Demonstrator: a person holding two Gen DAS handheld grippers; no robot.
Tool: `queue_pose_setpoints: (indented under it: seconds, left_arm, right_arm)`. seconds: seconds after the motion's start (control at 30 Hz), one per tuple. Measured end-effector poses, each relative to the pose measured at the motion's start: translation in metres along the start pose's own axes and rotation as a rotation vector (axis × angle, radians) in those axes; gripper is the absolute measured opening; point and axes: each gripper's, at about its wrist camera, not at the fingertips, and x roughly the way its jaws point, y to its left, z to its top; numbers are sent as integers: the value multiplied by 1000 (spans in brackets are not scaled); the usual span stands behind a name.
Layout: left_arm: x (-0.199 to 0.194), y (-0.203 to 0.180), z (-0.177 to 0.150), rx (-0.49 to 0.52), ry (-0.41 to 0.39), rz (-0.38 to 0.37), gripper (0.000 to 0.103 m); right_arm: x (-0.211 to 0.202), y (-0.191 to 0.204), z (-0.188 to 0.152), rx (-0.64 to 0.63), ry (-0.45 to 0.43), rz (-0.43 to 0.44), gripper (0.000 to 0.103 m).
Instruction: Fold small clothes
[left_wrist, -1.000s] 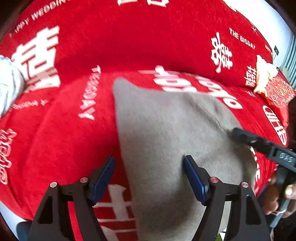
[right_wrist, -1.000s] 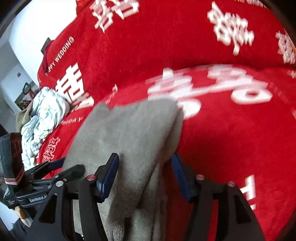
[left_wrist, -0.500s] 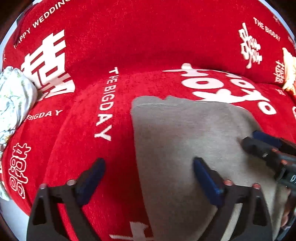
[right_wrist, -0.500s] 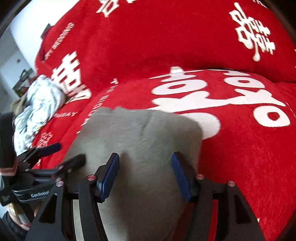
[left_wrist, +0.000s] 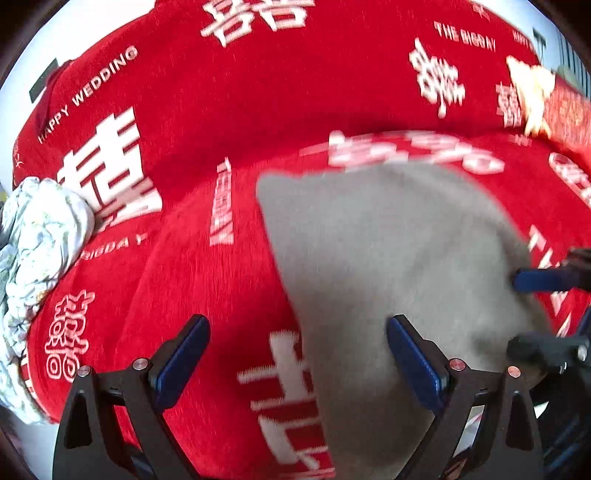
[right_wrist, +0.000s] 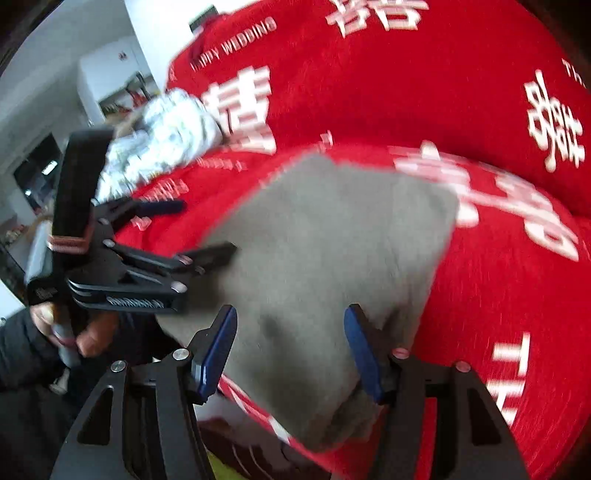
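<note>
Garment: soft grey fleece cloth, folded into a rough rectangle (right_wrist: 332, 251), lies on the red plush cover with white wedding lettering (left_wrist: 258, 92); its near edge hangs over the front of the seat.
My left gripper (left_wrist: 299, 354): jaws wide, holding nothing; right finger over the grey cloth, left finger over bare red cover.
My right gripper (right_wrist: 290, 349): jaws wide, empty; both blue pads straddle the near part of the cloth.
Bystander item: crumpled white patterned bundle (left_wrist: 40, 243), far left, well apart from the cloth.
Risk 1: I judge the overhanging near edge may slide off the seat if I nudge it, since plush gives little hold.
Risk 2: closing on the top layer alone would peel the fold open.
Risk 3: my two grippers sit near each other; a careless reach could knock them together.
Visibility: both views blurred, so layer count cannot be told.
</note>
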Motion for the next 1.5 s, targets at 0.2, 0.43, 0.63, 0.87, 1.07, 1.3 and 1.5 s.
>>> queue_pose_setpoints:
  seconds: [0.2, 0.43, 0.63, 0.87, 1.07, 1.3, 1.5]
  left_arm:
    - [0, 5, -7, -60, 15, -19, 98]
    - [-26, -4, -14, -88, -25, -8, 98]
    - [-32, -1, -18, -142, -9, -27, 98]
    - [-46, 6, -31, -214, -53, -10, 98]
    - [-53, 6, -34, -223, -76, 9, 98]
    - [-61, 5, -33, -217, -97, -1, 98]
    - [-62, 1, -33, -200, -95, -1, 98]
  right_arm:
    - [-1, -8, -18, 41, 3, -80, 67]
    - [-23, 19, -20, -2, -45, -301, 80]
    - [-25, 50, -12, -9, -90, -424, 81]
    - [-21, 54, -18, 50, -81, -406, 81]
    - [-25, 57, -21, 69, -100, -414, 81]
    - [-32, 51, -20, 114, -126, -406, 81]
    - [-36, 50, -19, 121, -137, -405, 81]
